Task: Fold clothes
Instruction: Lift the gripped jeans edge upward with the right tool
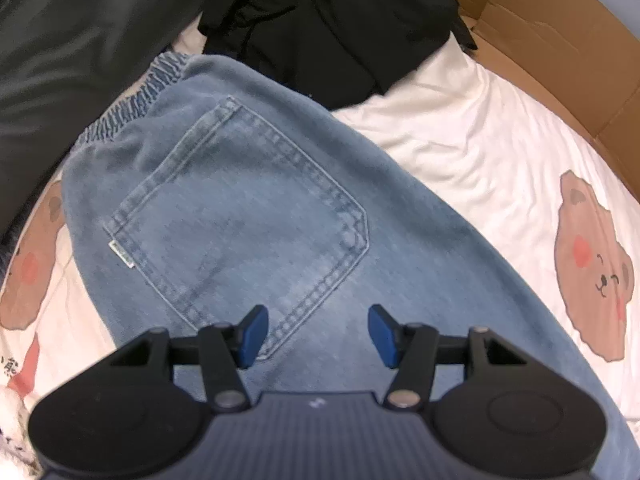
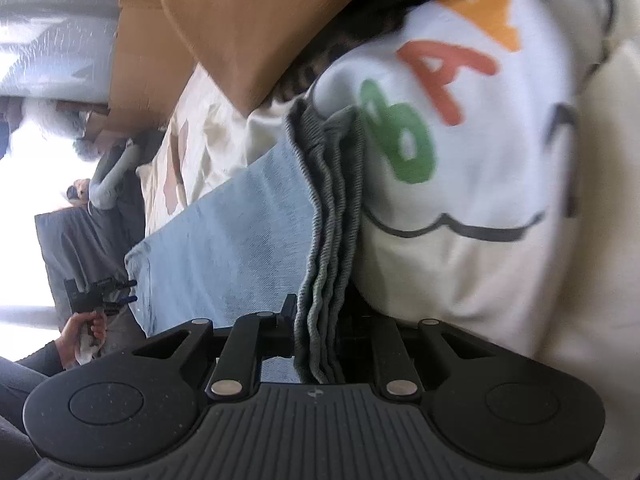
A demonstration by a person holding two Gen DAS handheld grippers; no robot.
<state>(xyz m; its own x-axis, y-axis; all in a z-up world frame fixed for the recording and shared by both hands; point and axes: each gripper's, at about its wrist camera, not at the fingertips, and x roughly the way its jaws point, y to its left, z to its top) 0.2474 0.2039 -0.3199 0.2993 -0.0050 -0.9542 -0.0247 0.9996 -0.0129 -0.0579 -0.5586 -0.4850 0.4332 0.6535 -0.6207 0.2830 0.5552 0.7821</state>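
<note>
The jeans [image 1: 248,216] lie on the bed sheet [image 1: 460,148], right under the left gripper [image 1: 314,334]. A pile of clothes [image 1: 332,28] lies past them. A cardboard box [image 1: 552,36] stands beyond, to the right.

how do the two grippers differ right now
The left gripper stands open above the jeans, its blue fingertips apart and holding nothing; the right gripper is shut on the jeans' bunched hem edges. Both are over the same jeans.

Bear-print bedsheet [image 1: 460,152], perhaps bright window [image 2: 28,216]
</note>
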